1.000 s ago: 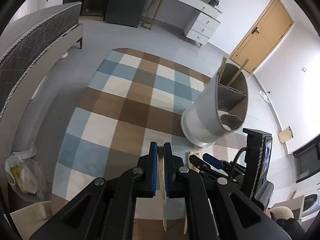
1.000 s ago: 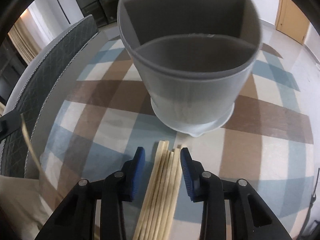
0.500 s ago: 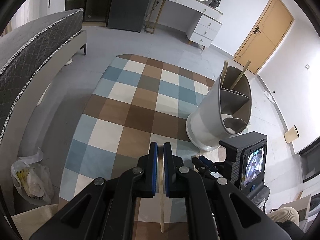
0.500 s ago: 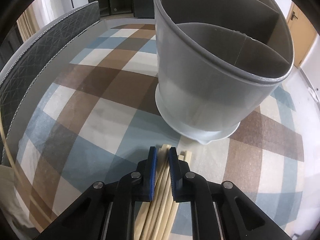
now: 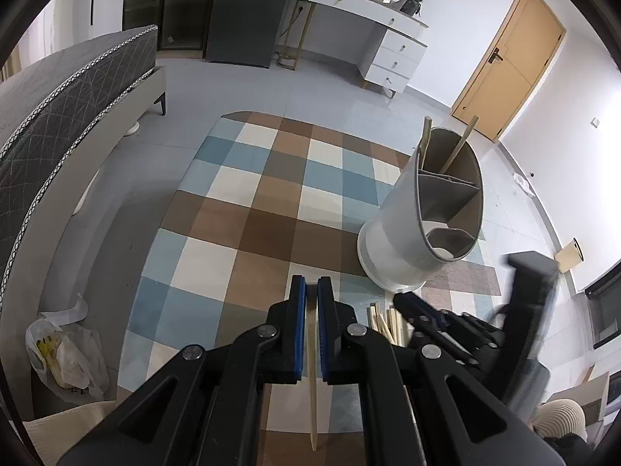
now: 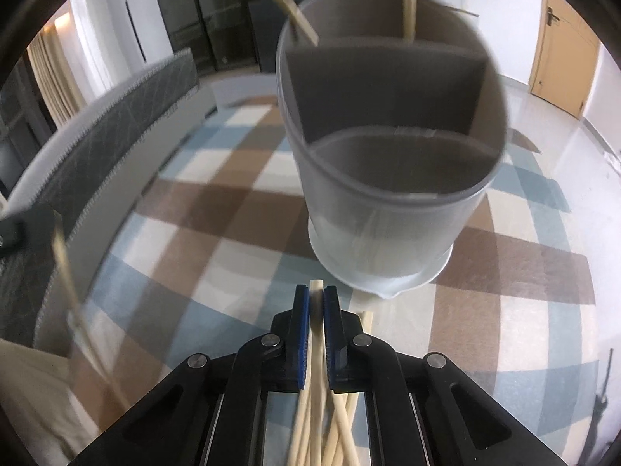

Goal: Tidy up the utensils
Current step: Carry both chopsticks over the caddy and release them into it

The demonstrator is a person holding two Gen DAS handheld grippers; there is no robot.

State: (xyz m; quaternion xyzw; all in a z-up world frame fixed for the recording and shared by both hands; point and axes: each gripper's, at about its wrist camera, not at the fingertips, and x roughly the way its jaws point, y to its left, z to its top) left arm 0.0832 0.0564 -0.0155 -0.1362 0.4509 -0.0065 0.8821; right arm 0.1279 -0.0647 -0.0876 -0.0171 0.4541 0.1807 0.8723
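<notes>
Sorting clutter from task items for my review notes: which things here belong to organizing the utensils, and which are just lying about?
Job:
- left gripper, shut on a chopstick
- right gripper, shut on another chopstick
- loose chopsticks on the rug
- grey divided holder

Lying about:
- plastic bag
- bed
- desk

The right tongs (image 6: 317,303) pinched one pale wooden chopstick (image 6: 316,334) above a loose bundle of chopsticks (image 6: 341,427), just before the grey divided plastic holder (image 6: 388,202), whose far compartment seemingly held two sticks (image 6: 407,7).
</notes>
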